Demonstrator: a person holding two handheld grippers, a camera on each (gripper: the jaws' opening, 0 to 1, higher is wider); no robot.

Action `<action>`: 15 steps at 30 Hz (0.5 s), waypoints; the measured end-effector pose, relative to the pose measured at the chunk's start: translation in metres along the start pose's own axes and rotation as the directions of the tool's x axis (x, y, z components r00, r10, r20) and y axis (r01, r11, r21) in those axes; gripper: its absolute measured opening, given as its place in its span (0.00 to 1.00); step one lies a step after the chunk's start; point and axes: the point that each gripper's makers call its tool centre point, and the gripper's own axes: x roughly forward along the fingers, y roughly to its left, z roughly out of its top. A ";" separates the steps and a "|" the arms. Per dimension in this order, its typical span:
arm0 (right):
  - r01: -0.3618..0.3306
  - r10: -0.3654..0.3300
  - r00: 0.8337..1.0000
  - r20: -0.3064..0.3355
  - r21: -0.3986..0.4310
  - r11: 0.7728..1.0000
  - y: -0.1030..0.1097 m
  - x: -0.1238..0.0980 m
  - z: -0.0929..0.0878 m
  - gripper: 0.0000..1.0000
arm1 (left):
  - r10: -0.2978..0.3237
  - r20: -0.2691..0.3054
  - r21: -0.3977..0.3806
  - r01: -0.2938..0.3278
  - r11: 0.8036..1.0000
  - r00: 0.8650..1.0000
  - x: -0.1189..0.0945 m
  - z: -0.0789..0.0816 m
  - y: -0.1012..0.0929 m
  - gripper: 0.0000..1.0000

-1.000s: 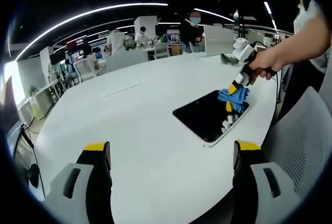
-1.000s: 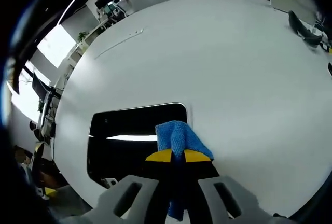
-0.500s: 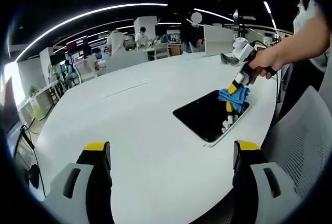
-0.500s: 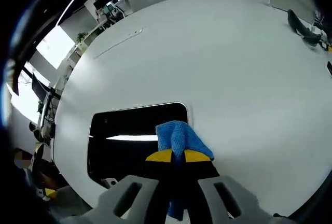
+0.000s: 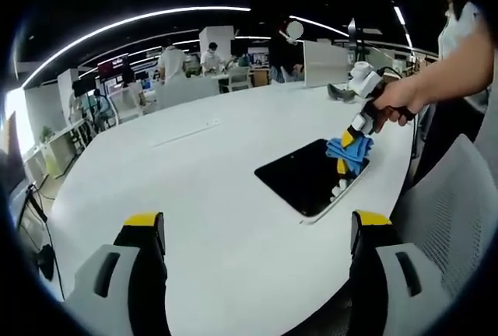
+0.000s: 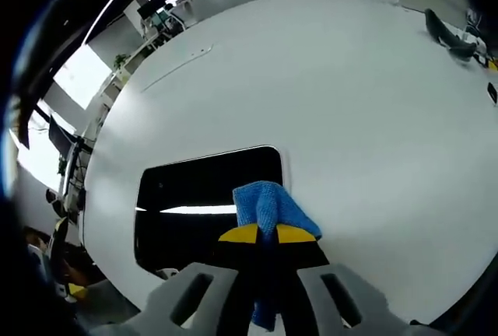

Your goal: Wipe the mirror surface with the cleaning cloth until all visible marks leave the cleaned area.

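Note:
A dark rectangular mirror [image 5: 305, 176] [image 6: 198, 200] with a white frame lies flat on the big white table [image 5: 202, 188] near its right edge. My right gripper [image 5: 345, 148] [image 6: 265, 234] is shut on a blue cleaning cloth [image 5: 350, 148] [image 6: 268, 205] that rests at the mirror's far right corner. A hand [image 5: 395, 99] holds that gripper from the right. My left gripper [image 5: 257, 231] stands open above the near table, well short of the mirror, with nothing between its yellow-tipped fingers [image 5: 145, 222].
A grey mesh chair [image 5: 447, 211] stands at the right of the table. A dark object [image 5: 340, 91] [image 6: 447, 39] lies on the table's far side. Desks, chairs and people fill the office behind [image 5: 210, 60]. A seam [image 6: 175, 60] crosses the table.
Both views have shifted slightly as the hands move. The cloth stays at the same corner of the mirror in the right gripper's grip.

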 end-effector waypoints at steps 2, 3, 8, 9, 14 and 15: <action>0.000 0.000 1.000 0.003 0.005 1.000 0.000 0.001 -0.001 0.00 | 0.002 -0.002 -0.001 -0.002 1.000 1.000 0.000 0.000 0.000 0.99; -0.001 0.001 1.000 0.005 0.007 1.000 0.000 0.001 -0.002 0.00 | 0.000 -0.004 -0.001 0.000 1.000 1.000 0.000 -0.001 0.000 0.99; -0.007 0.007 1.000 0.006 0.013 1.000 0.004 -0.005 -0.012 0.00 | 0.002 0.001 -0.005 -0.002 1.000 1.000 0.000 -0.002 0.003 0.99; -0.007 0.007 1.000 0.006 0.013 1.000 0.004 -0.006 -0.014 0.00 | 0.004 0.000 -0.004 -0.004 1.000 1.000 -0.001 -0.002 0.003 0.99; -0.010 0.010 1.000 0.007 0.016 1.000 0.007 -0.010 -0.022 0.01 | -0.001 -0.001 0.001 0.001 1.000 1.000 -0.001 -0.003 0.001 0.99; -0.011 0.011 1.000 0.008 0.022 1.000 0.007 -0.011 -0.023 0.01 | 0.001 0.000 0.002 -0.001 1.000 1.000 -0.001 -0.002 0.002 0.99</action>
